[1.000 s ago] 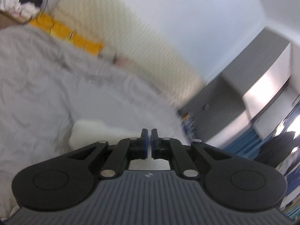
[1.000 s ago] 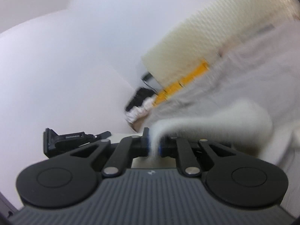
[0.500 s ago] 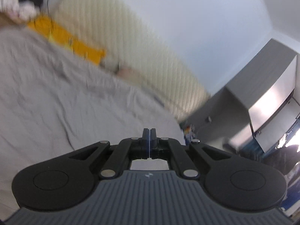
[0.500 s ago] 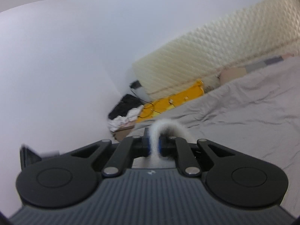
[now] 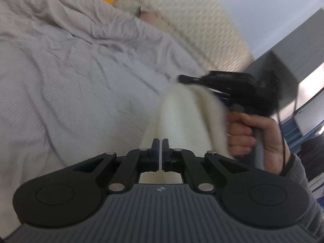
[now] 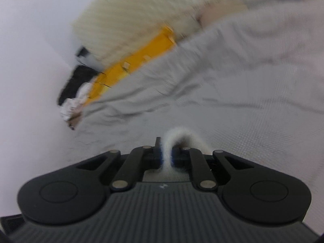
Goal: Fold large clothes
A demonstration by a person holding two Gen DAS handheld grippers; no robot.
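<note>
A fluffy white garment (image 5: pixel 186 117) hangs over the grey bed sheet (image 5: pixel 70 77). My left gripper (image 5: pixel 160 151) is shut, with a thin white strip between its pads that looks like the garment's edge. My right gripper (image 6: pixel 166 151) is shut on a fold of the white garment (image 6: pixel 182 135), which loops out over its right finger. In the left wrist view the right gripper (image 5: pixel 232 85) and the hand holding it are to the right, with the garment draped from its tip down toward my left gripper.
A cream quilted headboard (image 5: pixel 202 24) runs along the far side of the bed. A yellow item (image 6: pixel 137 60) lies at the sheet's edge, with a dark and white pile (image 6: pixel 75 93) beside it. A grey cabinet (image 5: pixel 293 46) stands at the right.
Both views have tilted down toward the bed. The right gripper with the garment has come into the left wrist view. The right gripper keeps its hold on the garment.
</note>
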